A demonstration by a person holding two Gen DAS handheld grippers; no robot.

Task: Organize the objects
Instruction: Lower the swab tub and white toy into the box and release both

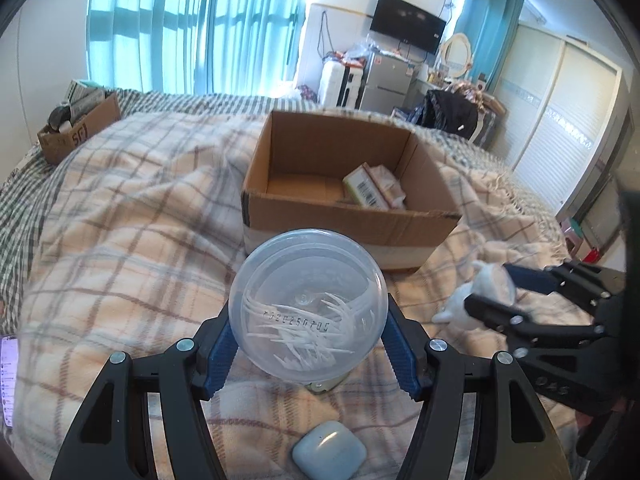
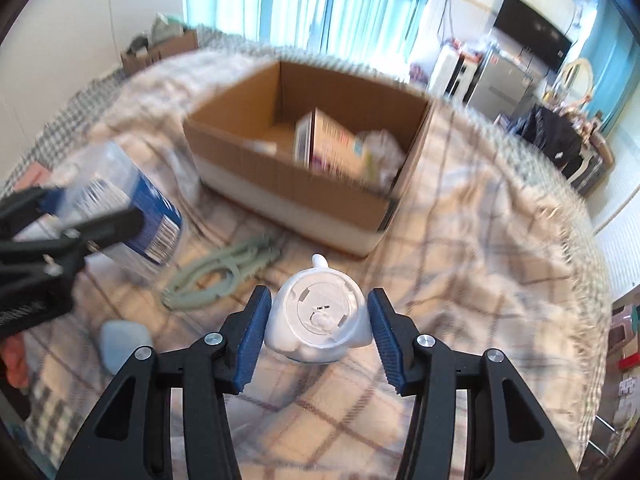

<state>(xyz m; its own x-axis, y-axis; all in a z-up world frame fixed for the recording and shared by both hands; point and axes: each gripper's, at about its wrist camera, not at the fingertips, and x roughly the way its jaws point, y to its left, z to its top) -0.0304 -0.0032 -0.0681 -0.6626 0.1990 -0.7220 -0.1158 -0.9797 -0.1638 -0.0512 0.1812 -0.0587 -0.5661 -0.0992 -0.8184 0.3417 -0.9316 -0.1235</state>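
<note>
Faintly readable: box (image 1: 60, 136) print "SG", jar (image 1: 308, 308) unlabelled

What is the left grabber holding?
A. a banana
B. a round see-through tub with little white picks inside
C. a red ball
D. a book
B. The left gripper has its blue fingers pressed on both sides of a round clear tub with thin white picks inside, in front of the cardboard box.
</note>
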